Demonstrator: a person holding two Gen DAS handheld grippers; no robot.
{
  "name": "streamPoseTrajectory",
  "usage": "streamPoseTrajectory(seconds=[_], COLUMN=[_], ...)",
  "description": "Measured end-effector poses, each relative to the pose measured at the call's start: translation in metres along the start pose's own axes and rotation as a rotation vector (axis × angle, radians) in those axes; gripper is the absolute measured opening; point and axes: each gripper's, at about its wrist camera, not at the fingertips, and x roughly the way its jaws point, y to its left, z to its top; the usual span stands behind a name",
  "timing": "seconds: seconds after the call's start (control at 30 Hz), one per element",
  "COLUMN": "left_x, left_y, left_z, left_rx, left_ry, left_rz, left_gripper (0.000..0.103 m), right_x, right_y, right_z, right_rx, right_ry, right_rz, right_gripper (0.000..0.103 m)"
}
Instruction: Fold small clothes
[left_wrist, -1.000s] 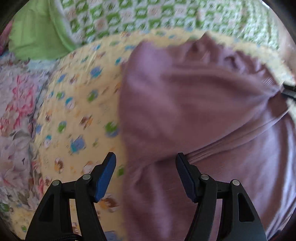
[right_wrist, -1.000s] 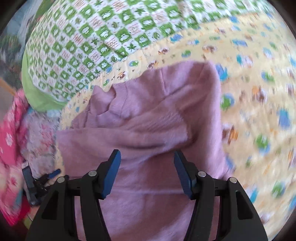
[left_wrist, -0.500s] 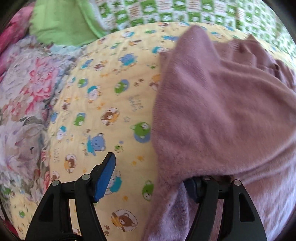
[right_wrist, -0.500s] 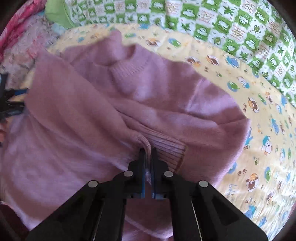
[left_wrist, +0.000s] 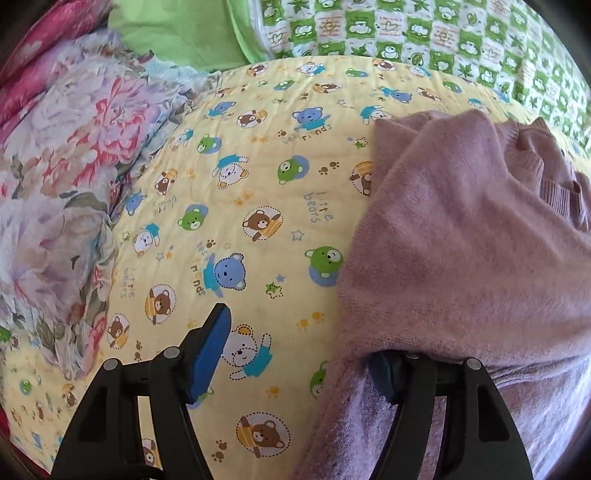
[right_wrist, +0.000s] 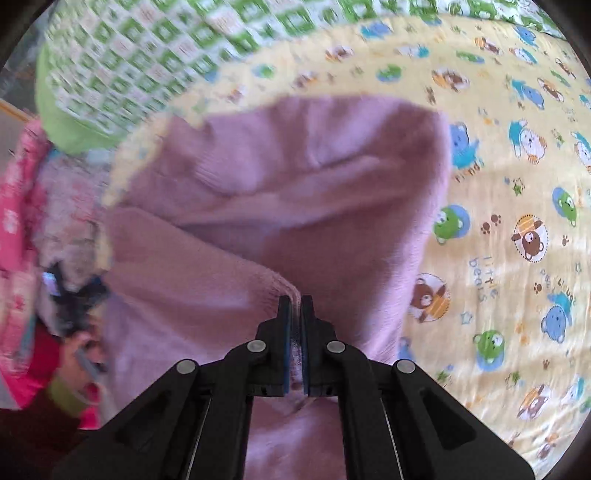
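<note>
At six o'clock my right gripper (right_wrist: 295, 306) pinches the purple sweater (right_wrist: 303, 192); my left gripper (left_wrist: 303, 354) stands spread, its three-o'clock finger under the knit.

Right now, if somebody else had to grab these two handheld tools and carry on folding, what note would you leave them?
Right tool: shut on the ribbed cuff of the purple sweater, sleeve lifted over the body.
Left tool: open; one finger bare over the bear-print blanket, the other tucked under the sweater's folded edge.
Done: the sweater's side nearest the left tool is folded in.
Left: lay the held sleeve across, release, then fold the sweater smaller.
</note>
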Motion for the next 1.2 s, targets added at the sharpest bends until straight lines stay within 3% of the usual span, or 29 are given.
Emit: streamPoseTrajectory(seconds=[0.13,0.27,0.33,0.47,0.6,0.63,0.73,0.8,0.9,0.93,1.0,1.03,1.2], left_x=[0.002,-0.016,-0.026,-0.055,-0.081,-0.080,-0.074,-0.068,-0.043,-0.036,-0.022,-0.018,-0.014], left_y=[0.004,0.013,0.021,0.030,0.024,0.017,0.000,-0.004,-0.014,-0.016,-0.018,-0.018,-0.013], left_z=[-0.004,-0.017,-0.025,-0.035,-0.030,-0.027,-0.019,-0.012,-0.006,-0.006,-0.007,-0.009,-0.011], left_rx=[0.005,0.031,0.017,-0.029,-0.134,-0.149,-0.174,-0.202,-0.202,-0.193,-0.181,-0.189,-0.209], left_ry=[0.027,0.027,0.038,0.022,0.025,0.039,0.024,-0.008,0.033,0.046,0.085,0.093,0.094], left_rz=[-0.024,-0.034,-0.047,-0.076,-0.308,-0.343,-0.345,-0.367,-0.378,-0.365,-0.349,-0.339,-0.321], left_gripper=[0.074,0.075,0.075,0.073,0.073,0.073,0.073,0.073,0.073,0.073,0.073,0.073,0.073], right_x=[0.012,-0.016,-0.026,-0.002,0.048,0.059,0.112,0.139,0.174,0.186,0.194,0.197,0.195], right_y=[0.001,0.042,0.072,0.148,0.234,0.250,0.301,0.317,0.320,0.321,0.319,0.324,0.351], right_z=[0.001,0.007,0.012,0.045,0.085,0.092,0.125,0.136,0.142,0.143,0.144,0.145,0.164], right_rx=[-0.003,-0.066,-0.110,-0.222,-0.249,-0.263,-0.327,-0.347,-0.374,-0.387,-0.415,-0.432,-0.461], right_ry=[0.027,-0.077,-0.135,-0.074,0.023,0.037,0.114,0.178,0.270,0.295,0.314,0.320,0.199], right_rz=[-0.161,-0.274,-0.175,0.062,0.331,0.340,0.326,0.310,0.213,0.183,0.188,0.200,0.290], right_gripper=[0.009,0.038,0.047,0.050,0.050,0.050,0.050,0.050,0.050,0.047,0.009,0.004,0.004])
